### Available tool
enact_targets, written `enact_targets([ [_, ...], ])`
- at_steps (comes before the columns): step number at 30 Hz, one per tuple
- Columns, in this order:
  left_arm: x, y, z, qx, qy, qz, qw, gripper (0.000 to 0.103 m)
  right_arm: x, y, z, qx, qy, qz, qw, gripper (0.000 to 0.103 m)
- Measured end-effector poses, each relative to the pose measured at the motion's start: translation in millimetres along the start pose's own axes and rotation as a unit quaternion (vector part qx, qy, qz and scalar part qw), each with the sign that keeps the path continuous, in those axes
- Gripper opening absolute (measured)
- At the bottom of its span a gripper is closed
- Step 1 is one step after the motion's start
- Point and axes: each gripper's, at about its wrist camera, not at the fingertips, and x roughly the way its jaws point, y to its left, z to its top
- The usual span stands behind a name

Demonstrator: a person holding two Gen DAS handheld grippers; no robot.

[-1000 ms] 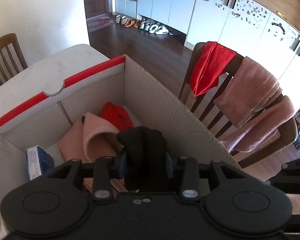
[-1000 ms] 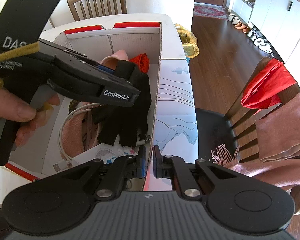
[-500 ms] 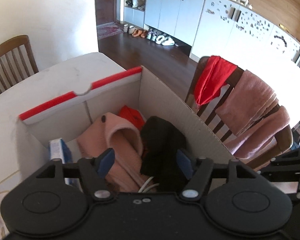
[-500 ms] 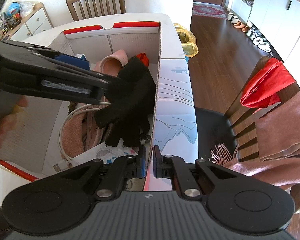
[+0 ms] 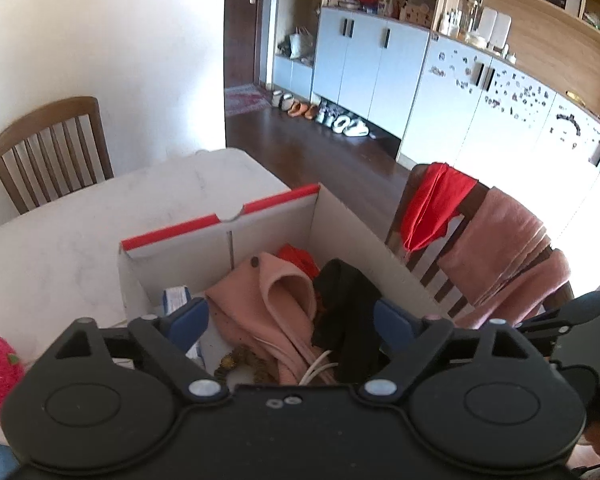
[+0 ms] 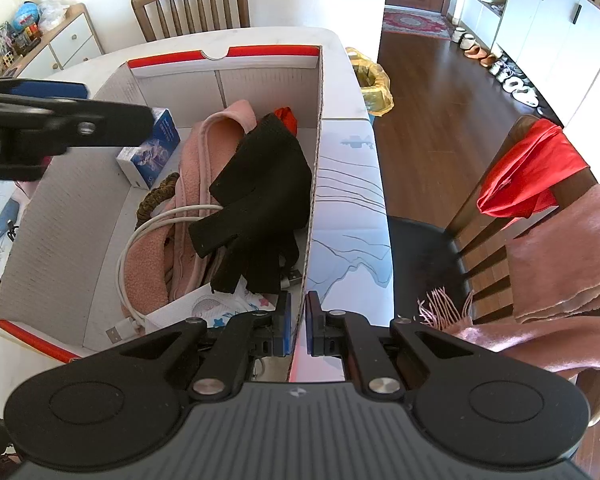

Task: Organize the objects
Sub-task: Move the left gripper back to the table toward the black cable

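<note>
Left gripper (image 5: 288,322): jaws spread wide, nothing between the blue pads, poised above the open cardboard box (image 6: 314,152). Right gripper (image 6: 296,326): closed on the box's right-hand wall, pads pinching the cardboard edge at the near corner — apparently steadying it.

Inside the box, at about 1 o'clock from the left gripper in its own view: black fingerless gloves (image 6: 260,204), lying free, draped over a pink fleece garment (image 6: 204,160) and leaning against the right wall. Red cloth (image 6: 287,118) tucked behind at 12 o'clock. White cable (image 6: 140,240) looped at 7 o'clock of the gloves in the right view; small blue-and-white carton (image 6: 150,154) at 10 o'clock; brown braided item (image 6: 154,198) beside the fleece.

Outward: marble-look table (image 5: 72,224) under the box, a chair (image 6: 512,216) at 3 o'clock hung with a red garment and pink towels, another wooden chair (image 6: 190,0) at 12 o'clock.

Gloves likely light, limp, non-slip — no fragility. Best pinched at the cuff or mid-palm where the fabric bunches; loose finger stubs would sag. Cable could snag if dragged.
</note>
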Motion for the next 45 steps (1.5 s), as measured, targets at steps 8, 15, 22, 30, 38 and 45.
enact_targets([
  [8,-32,11,-7,-0.016,-0.027,0.013,0.9994,0.101,-1,1,1,-0.002,0.002,-0.002,1.0,0.007],
  [15,-58,46,-27,-0.059,-0.044,0.053,0.9959,0.102,0,5,2,-0.01,0.006,-0.009,1.0,0.007],
  [22,-73,92,-62,-0.109,-0.037,0.118,0.9864,0.102,-1,6,1,-0.011,0.008,-0.014,1.0,0.007],
  [30,-70,138,-109,-0.175,-0.001,0.203,0.9634,0.102,0,7,2,-0.012,0.012,-0.02,1.0,0.007],
  [38,-51,161,-146,-0.219,0.035,0.243,0.9444,0.101,2,8,2,-0.015,0.015,-0.022,1.0,0.007],
  [45,-33,169,-159,-0.254,0.053,0.245,0.9342,0.088,3,9,2,-0.015,0.019,-0.022,0.999,0.007],
])
